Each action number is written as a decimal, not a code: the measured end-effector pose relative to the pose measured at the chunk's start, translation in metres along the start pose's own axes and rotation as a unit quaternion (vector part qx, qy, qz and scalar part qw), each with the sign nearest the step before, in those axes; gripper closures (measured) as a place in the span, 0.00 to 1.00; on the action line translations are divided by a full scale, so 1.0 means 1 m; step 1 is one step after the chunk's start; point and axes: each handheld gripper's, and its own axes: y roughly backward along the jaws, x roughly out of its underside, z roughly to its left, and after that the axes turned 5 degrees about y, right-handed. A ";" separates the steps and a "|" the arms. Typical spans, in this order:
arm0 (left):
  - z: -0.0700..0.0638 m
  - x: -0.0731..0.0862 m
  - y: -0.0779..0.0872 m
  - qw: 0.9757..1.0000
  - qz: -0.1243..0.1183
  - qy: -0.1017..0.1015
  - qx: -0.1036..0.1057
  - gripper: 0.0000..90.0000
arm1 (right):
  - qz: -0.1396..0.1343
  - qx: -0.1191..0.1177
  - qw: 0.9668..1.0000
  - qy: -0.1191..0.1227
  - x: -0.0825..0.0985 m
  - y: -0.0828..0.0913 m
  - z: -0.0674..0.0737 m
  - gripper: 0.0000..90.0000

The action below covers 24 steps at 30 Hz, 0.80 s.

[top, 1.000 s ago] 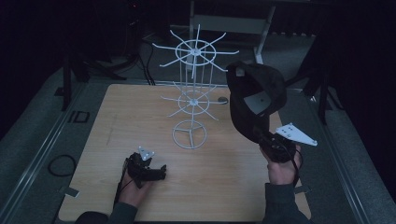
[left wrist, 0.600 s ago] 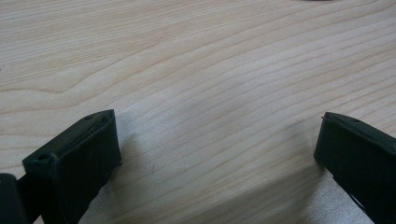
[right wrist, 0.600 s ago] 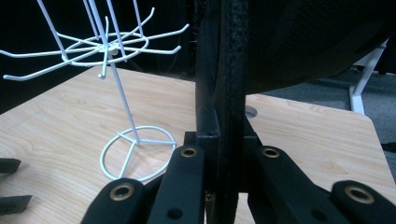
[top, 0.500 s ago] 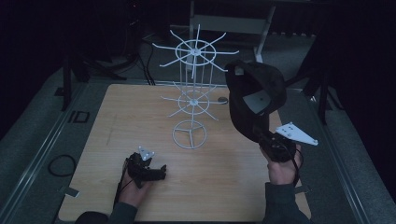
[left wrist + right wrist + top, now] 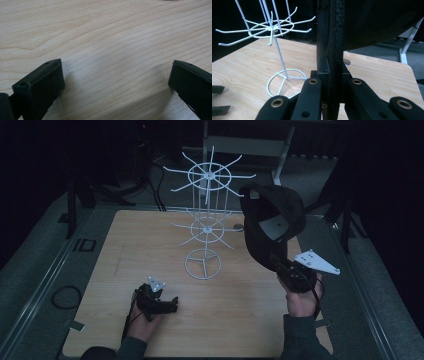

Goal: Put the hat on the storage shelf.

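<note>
Two grippers work over a pale wooden table [image 5: 250, 320]. The left gripper [image 5: 167, 306] lies low near the table's front edge, held in the person's left hand [image 5: 145, 320]; in the left gripper view its black jaws stand wide apart with nothing but bare wood grain between them. The right gripper [image 5: 280, 265] is raised at the table's right side in the right hand [image 5: 300, 302], with its grey three-cornered plate [image 5: 316, 262] jutting out to the right. Its jaws are pinched tight on the edge of a black cap [image 5: 272, 217] — the right gripper view shows the dark, rough-textured brim [image 5: 334, 50] running upright between them, and the cap's dark crown bulging across the upper right. From above, the cap hangs in the air over the table's far right part, its underside turned partly toward the camera. Just to its left stands a white wire rack [image 5: 206, 215] with two tiers of spoke-like hooks on a thin post and a ring base resting on the wood; the nearest hook tips of the upper tier reach close to the cap, though whether they touch cannot be told. Grey carpet and dark metal frames surround the table, and a black cable loop [image 5: 65, 296] lies on the floor at the left.
</note>
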 end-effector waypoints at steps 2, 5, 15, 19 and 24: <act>0.000 0.000 0.000 1.000 0.000 0.000 0.000 0.00 | -0.001 0.000 1.000 0.001 -0.001 0.000 0.001 0.96; 0.000 0.000 0.000 1.000 0.000 0.000 0.000 0.00 | -0.003 -0.001 1.000 0.001 -0.002 0.000 0.001 0.96; 0.000 0.000 0.000 1.000 0.000 0.001 0.000 0.00 | -0.005 0.001 1.000 0.003 -0.004 -0.001 0.001 0.96; 0.000 0.000 0.000 1.000 0.000 0.001 0.000 0.00 | -0.004 -0.001 1.000 0.003 -0.005 -0.001 0.001 0.96; 0.000 0.000 0.000 1.000 0.000 0.001 0.000 0.00 | -0.005 -0.003 1.000 0.005 -0.007 -0.001 0.002 0.96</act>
